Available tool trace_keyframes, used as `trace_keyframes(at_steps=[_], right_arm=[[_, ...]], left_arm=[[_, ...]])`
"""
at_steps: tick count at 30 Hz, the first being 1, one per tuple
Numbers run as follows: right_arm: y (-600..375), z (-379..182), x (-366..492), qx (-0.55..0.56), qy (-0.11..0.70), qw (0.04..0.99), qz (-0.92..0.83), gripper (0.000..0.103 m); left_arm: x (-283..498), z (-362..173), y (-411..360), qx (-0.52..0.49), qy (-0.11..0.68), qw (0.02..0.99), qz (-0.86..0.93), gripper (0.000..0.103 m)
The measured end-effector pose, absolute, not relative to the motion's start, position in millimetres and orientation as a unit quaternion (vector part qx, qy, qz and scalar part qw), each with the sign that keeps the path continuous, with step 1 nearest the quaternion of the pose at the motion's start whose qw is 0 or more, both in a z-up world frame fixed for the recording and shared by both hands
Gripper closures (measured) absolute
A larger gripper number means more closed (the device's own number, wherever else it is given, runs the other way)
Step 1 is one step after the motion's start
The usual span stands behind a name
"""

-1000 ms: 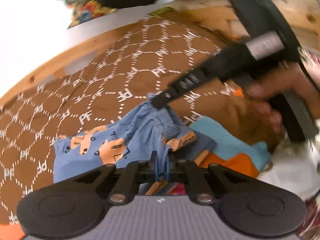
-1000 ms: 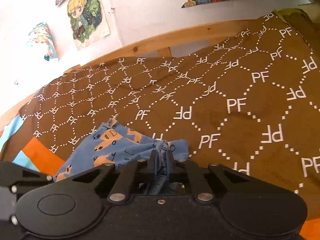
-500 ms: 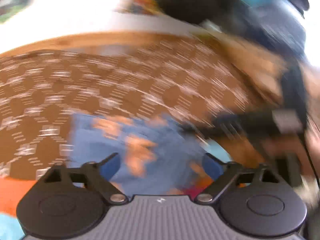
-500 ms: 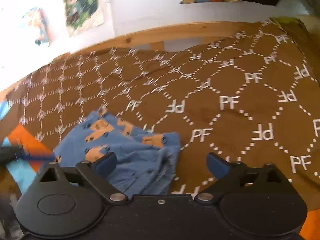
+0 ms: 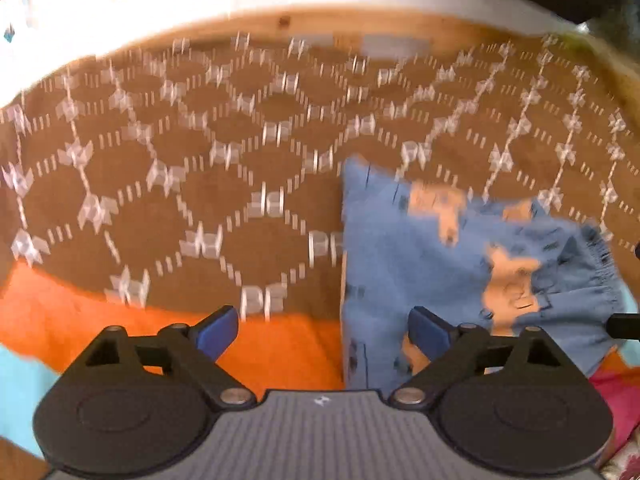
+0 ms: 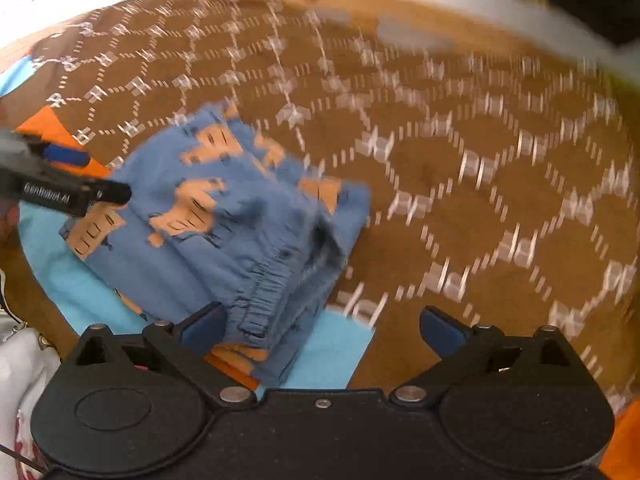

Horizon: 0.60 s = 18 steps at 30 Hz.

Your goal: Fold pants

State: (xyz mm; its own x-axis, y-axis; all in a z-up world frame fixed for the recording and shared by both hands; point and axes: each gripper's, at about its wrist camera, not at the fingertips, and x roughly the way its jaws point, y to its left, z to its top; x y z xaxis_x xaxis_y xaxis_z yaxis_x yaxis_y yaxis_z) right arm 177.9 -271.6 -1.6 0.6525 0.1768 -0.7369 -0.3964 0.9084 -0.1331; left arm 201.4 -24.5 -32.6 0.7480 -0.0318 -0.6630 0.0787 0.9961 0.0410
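Small blue pants (image 5: 420,264) with orange prints lie folded and slightly rumpled on the bed, their elastic waistband (image 6: 268,284) towards me. My left gripper (image 5: 324,332) is open over the pants' left edge; only its right pad overlaps the cloth, and nothing is gripped. My right gripper (image 6: 323,328) hovers at the waistband end with its jaws opening; the cloth's corner lies between them, free of the pads. In the right wrist view a black finger (image 6: 80,194) of the left gripper reaches in from the left above the pants (image 6: 240,220).
A brown cover (image 5: 200,184) with a white hexagon and letter pattern spreads over the bed, with a wooden frame (image 5: 288,24) behind it. An orange cloth (image 5: 280,344) and a light blue cloth (image 6: 328,344) lie under the pants. White fabric (image 6: 20,360) lies at lower left.
Both grippers were shut on the pants' waistband and have opened and let go. The pants now lie flat. My left gripper has swung left, and both wrists have rolled.
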Motion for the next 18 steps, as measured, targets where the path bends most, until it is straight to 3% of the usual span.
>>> trace_keyframes(at_steps=[3,7,10,18], right_arm=[[-267.5,12.1,173.0,-0.133,0.312,0.929,0.147,0.001],[-259.9,-2.2,194.7,-0.112,0.244,0.96,0.085,0.001],[-258.0,-31.4,214.3,-0.169,0.271,0.947,0.03,0.001],[-284.7,-47.7,225.8,-0.117,0.31,0.943,0.028,0.001]], left_arm=[[209.1,-20.0,-35.1,0.047,0.314,0.946,-0.063,0.002],[241.9,-32.2,-62.7,0.1,0.321,0.94,-0.065,0.004],[266.7,-52.1,-68.9,0.136,0.331,0.933,-0.031,0.006],[292.3,-61.9,-36.8,0.032,0.372,0.927,-0.023,0.0]])
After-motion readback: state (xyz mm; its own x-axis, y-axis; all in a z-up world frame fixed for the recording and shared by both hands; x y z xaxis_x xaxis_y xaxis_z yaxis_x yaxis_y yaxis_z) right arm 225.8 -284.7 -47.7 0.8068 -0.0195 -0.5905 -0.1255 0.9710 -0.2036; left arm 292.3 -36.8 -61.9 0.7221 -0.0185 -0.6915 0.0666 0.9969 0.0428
